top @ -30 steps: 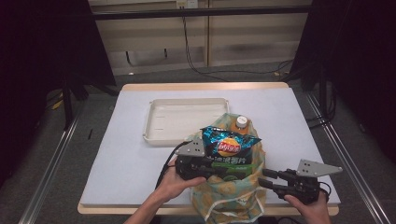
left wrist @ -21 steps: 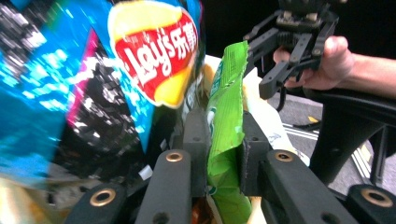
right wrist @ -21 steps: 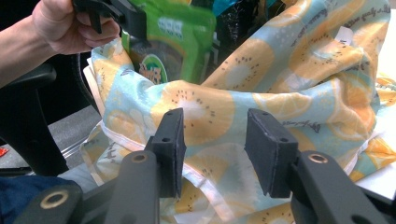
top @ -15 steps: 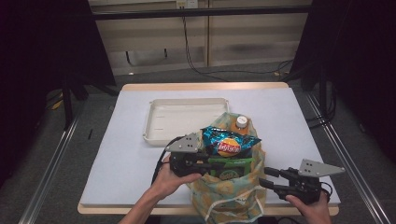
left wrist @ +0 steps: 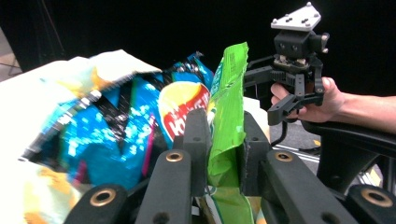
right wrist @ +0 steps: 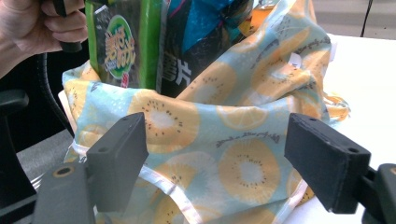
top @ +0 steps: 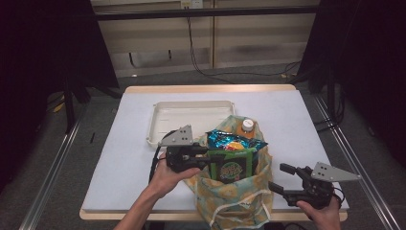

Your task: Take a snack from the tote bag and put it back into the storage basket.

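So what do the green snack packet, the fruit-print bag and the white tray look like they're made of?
Green snack packet: thin glossy plastic film, creased where the left gripper pinches it. Fruit-print bag: soft woven-looking fabric, matte, slumped in folds with stitched edging. White tray: probably rigid plastic, smooth, ribbed floor.
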